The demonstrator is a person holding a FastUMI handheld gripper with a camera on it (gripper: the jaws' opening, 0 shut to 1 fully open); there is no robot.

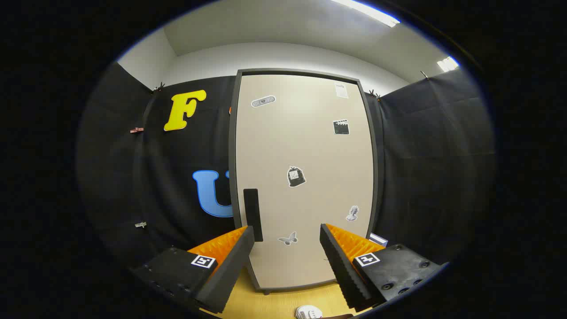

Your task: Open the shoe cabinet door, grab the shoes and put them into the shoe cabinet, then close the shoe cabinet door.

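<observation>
Tool (pixel 287 241) fingers spread apart before the closed shoe cabinet door (pixel 303 177), could slip off its thin handle (pixel 253 214)

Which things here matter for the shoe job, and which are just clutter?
For the job:
- shoe cabinet door, shut
- black handle near its left edge, just ahead of the left finger
- white shoe on the floor, below the fingers
- gripper, open, holding nothing

Just there:
- stickers on the door, e.g. butterfly
- wooden floor
- ceiling lights
</observation>
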